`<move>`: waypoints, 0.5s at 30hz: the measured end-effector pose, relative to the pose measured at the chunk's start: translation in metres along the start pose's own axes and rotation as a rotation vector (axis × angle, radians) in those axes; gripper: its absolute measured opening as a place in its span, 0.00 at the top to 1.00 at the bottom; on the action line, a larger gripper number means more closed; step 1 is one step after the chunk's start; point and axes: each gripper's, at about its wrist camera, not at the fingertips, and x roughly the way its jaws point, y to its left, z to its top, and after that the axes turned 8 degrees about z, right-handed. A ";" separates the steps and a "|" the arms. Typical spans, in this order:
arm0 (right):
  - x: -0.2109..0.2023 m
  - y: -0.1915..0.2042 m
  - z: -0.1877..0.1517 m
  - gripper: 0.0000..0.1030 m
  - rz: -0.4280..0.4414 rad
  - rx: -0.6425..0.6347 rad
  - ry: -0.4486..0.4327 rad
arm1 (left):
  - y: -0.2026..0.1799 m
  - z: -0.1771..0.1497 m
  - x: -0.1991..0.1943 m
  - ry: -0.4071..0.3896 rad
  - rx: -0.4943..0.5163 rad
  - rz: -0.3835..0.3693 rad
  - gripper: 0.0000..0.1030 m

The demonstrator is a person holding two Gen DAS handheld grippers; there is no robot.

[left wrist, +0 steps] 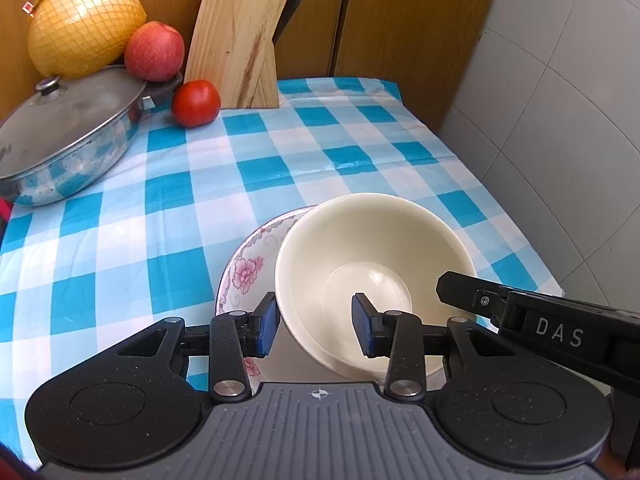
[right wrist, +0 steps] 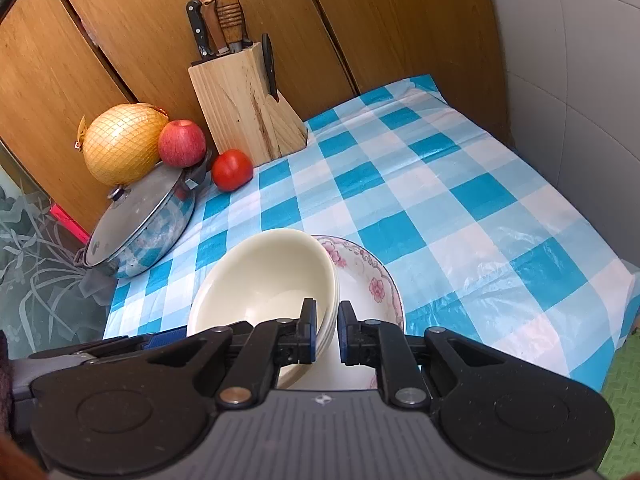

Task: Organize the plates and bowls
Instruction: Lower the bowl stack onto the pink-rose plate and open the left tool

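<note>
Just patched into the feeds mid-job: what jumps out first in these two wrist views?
Front and centre, a cream bowl sits tilted in a floral plate on the blue checked tablecloth, with the left gripper open astride its near rim and the right gripper straddling the opposite rim. At the back left, a netted pomelo, apple and tomato crowd a lidded steel pot beside a wooden knife block.

The cream bowls hide most of the floral plate.

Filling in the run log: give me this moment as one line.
left claw: open, astride bowl rim | right claw: on bowl rim, grip unclear | bowl: tilted over flowered plate
</note>
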 end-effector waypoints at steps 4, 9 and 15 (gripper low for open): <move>0.005 -0.002 -0.002 0.84 -0.004 0.007 0.016 | -0.002 -0.002 0.001 0.003 0.011 0.007 0.55; 0.006 -0.002 -0.005 0.83 -0.041 -0.014 0.019 | 0.001 -0.005 0.005 0.022 0.005 -0.004 0.55; -0.001 -0.005 -0.007 0.83 -0.044 -0.007 -0.008 | 0.005 -0.006 -0.001 -0.007 0.003 0.027 0.52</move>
